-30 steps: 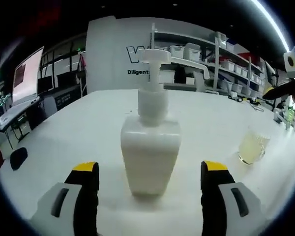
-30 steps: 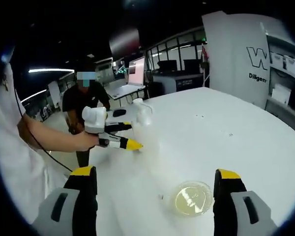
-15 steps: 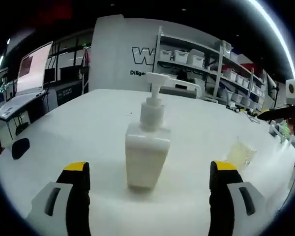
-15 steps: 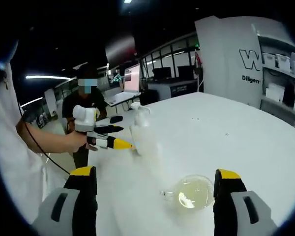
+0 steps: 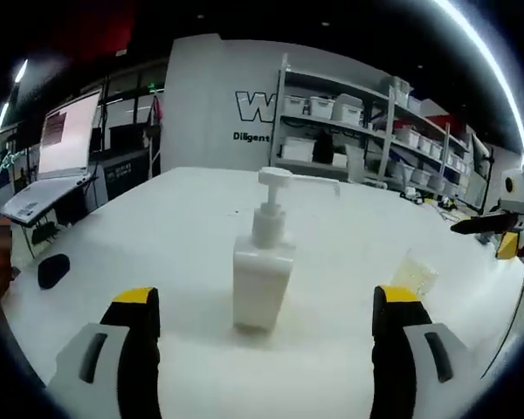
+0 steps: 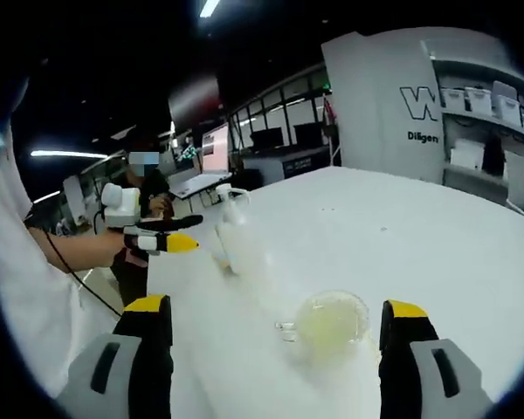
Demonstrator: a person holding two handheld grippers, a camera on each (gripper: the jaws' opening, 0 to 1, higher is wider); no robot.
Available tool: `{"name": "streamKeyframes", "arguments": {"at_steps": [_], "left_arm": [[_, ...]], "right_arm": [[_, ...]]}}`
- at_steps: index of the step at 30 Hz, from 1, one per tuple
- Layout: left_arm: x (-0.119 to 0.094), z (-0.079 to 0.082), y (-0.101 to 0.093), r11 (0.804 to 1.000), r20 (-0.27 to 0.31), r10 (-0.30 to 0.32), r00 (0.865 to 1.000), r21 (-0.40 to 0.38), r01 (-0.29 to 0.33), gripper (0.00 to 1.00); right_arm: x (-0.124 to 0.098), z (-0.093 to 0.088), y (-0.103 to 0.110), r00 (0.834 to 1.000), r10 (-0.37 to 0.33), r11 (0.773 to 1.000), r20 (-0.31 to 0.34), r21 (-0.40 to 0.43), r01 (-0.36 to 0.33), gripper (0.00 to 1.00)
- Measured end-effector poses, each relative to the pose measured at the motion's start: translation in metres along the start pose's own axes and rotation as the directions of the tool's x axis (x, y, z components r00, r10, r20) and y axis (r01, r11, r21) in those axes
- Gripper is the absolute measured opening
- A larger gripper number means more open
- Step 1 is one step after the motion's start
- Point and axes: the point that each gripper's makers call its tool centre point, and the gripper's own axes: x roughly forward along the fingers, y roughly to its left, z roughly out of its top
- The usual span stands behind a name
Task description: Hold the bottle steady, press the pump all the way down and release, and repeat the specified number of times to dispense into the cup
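Currently both grippers are hanging with jaws spread, gripping nothing. The bottle (image 5: pixel 262 284) is standing upright on the white table (image 5: pixel 157 227), spout pointing toward the cup (image 5: pixel 414 276) beside it. To brace well, the left gripper (image 5: pixel 264 323) should be clasping the bottle's body squarely.

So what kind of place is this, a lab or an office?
Probably a lab or workshop. Behind the white table stand shelves of storage bins, and a laptop sits open on a desk nearby.
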Motion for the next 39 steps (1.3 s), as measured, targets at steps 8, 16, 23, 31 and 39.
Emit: {"name": "streamKeyframes", "arguments": {"at_steps": [8, 16, 23, 31, 39], "left_arm": [[-0.001, 0.008, -0.007, 1.000, 0.013, -0.018, 1.000, 0.007, 0.018, 0.99], [-0.005, 0.005, -0.008, 1.000, 0.001, -0.020, 1.000, -0.004, 0.020, 0.99], [-0.011, 0.006, -0.009, 1.000, 0.001, -0.022, 1.000, -0.011, 0.022, 0.99], [-0.017, 0.010, -0.012, 1.000, -0.001, -0.030, 1.000, -0.007, 0.030, 0.99], [-0.020, 0.008, -0.014, 1.000, -0.012, -0.031, 0.999, -0.001, 0.031, 0.99]], "right_arm": [[-0.005, 0.002, -0.003, 0.999, -0.026, 1.000, 0.020, -0.014, 0.026, 1.00], [-0.006, -0.003, 0.002, 1.000, -0.014, 1.000, 0.006, -0.008, 0.014, 1.00], [-0.011, -0.007, 0.006, 1.000, -0.013, 1.000, 0.002, -0.003, 0.013, 1.00], [-0.016, -0.015, 0.009, 1.000, -0.025, 1.000, 0.007, 0.014, 0.025, 1.00], [-0.016, -0.017, 0.014, 1.000, -0.015, 1.000, 0.007, 0.006, 0.014, 1.00]]}}
